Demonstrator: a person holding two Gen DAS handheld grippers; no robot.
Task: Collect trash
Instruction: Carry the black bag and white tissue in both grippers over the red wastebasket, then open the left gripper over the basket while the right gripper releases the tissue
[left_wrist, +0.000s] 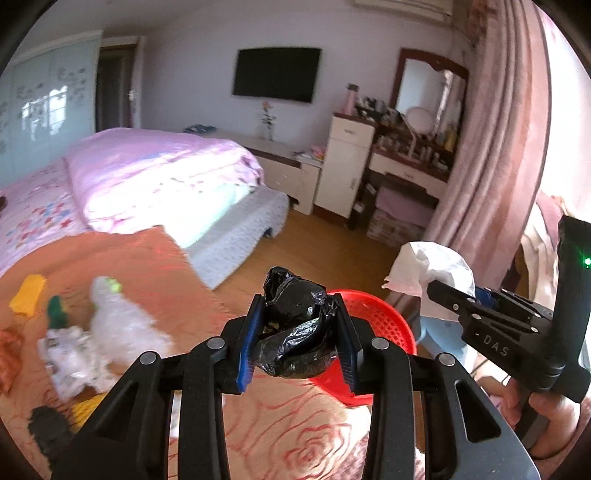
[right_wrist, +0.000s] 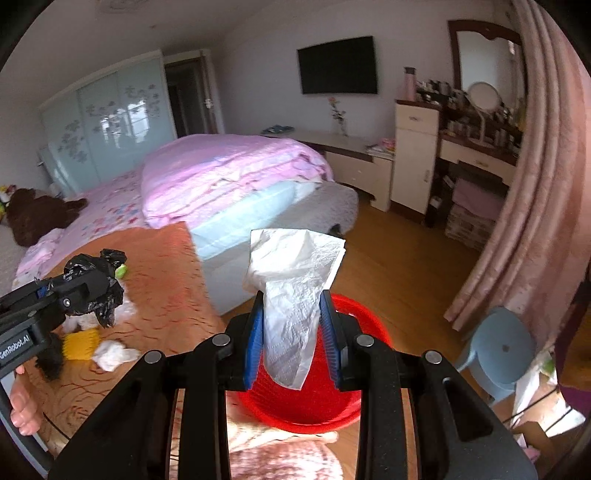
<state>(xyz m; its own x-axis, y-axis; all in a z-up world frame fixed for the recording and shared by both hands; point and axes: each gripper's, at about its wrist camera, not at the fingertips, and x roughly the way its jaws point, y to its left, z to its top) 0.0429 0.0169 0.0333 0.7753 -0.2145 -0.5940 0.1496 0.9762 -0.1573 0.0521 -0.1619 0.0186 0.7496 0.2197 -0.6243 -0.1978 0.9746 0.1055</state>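
Black crumpled bag (left_wrist: 295, 325) squeezed tight between pads of left tool (left_wrist: 300, 338), so it can't drop. White tissue (right_wrist: 295, 299) pinched in right tool (right_wrist: 293, 345), jaws closed on it, top sticking up loose. Both held over red basket (right_wrist: 365, 332) by edge of orange blanket (right_wrist: 162, 266), likely ready for dropping in. More trash waits on blanket: white scraps (right_wrist: 112, 354), clear bottle (left_wrist: 118, 321).
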